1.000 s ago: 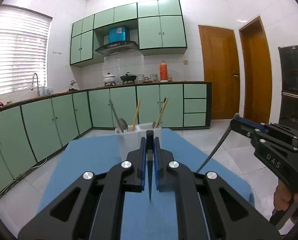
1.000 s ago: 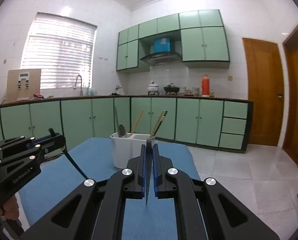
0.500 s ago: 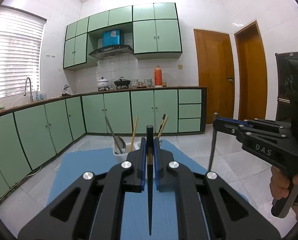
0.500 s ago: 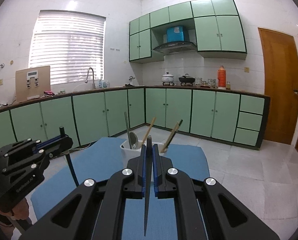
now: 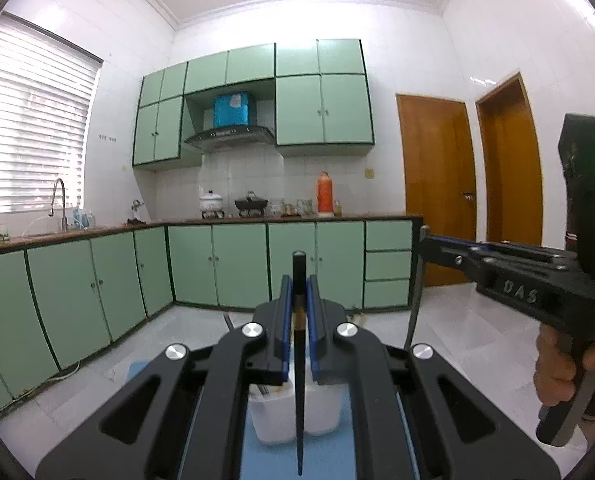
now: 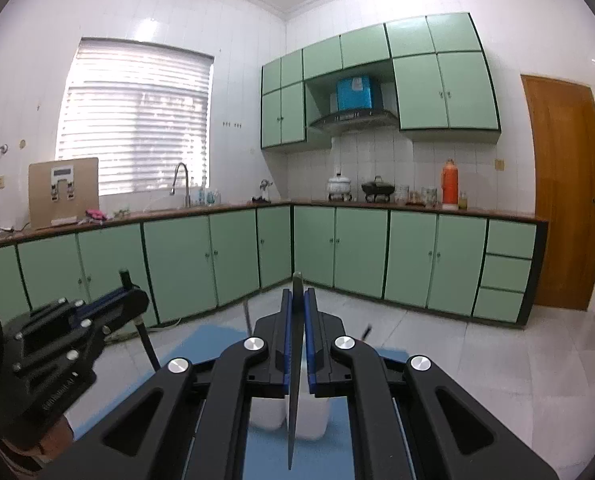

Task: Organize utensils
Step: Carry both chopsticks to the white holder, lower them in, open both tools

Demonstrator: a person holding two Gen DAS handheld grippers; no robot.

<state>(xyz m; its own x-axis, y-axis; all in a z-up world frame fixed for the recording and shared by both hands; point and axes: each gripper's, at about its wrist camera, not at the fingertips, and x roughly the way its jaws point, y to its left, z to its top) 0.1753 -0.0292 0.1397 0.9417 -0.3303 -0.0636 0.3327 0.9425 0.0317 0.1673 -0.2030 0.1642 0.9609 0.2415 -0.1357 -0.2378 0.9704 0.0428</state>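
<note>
Both claws have risen since a second ago, so the white utensil holder [image 5: 297, 412] now sits low in each view, mostly hidden behind the fingers. The left claw [image 5: 298, 300] is clamped on a dark chopstick [image 5: 299, 400]; the right claw [image 6: 295, 308] pinches another dark chopstick [image 6: 294, 400]. Judging by this, both sticks are lifted for dropping in. The holder stands on the blue desk [image 6: 213, 336]; its contents are barely visible.
</note>
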